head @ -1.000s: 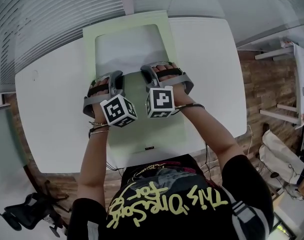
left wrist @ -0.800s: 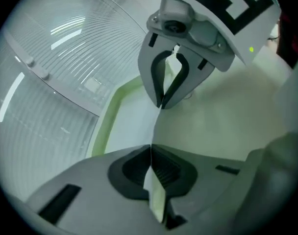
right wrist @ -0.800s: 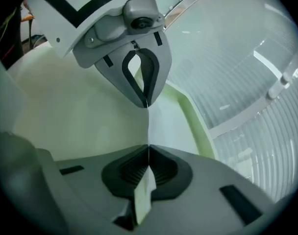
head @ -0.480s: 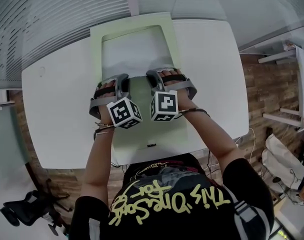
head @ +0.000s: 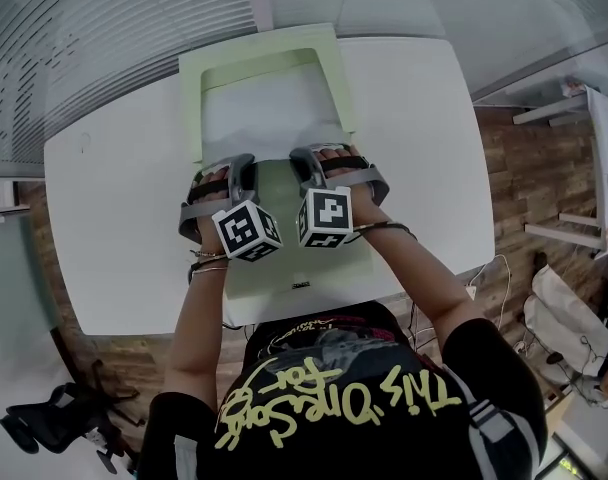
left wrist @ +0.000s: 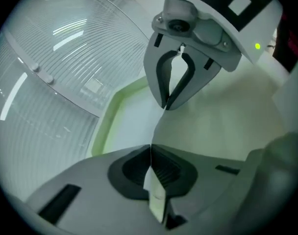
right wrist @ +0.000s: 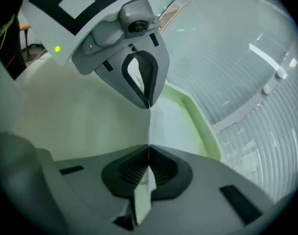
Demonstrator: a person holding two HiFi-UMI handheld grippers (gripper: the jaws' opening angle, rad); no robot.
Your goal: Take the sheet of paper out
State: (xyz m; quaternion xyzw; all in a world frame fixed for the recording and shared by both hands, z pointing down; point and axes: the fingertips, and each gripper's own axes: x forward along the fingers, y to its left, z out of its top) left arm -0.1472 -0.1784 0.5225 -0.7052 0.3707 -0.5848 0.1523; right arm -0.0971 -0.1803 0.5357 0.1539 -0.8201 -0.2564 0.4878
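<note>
White table [head: 104,208] fills the view, with a pale green folder [head: 259,46] lying lengthwise down its middle. The sheet of paper [head: 269,108] shows bare in the folder's far half, framed by green on three sides, just beyond both grippers. Left gripper [left wrist: 150,155] is clamped tight on the lifted edge of the folder cover [head: 314,263]. Right gripper [right wrist: 148,153] is pinching that same edge close beside it, and both are angled downward.

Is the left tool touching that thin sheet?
Touching: the left gripper view shows the left tool with its jaws closed on the thin sheet's raised edge.
</note>
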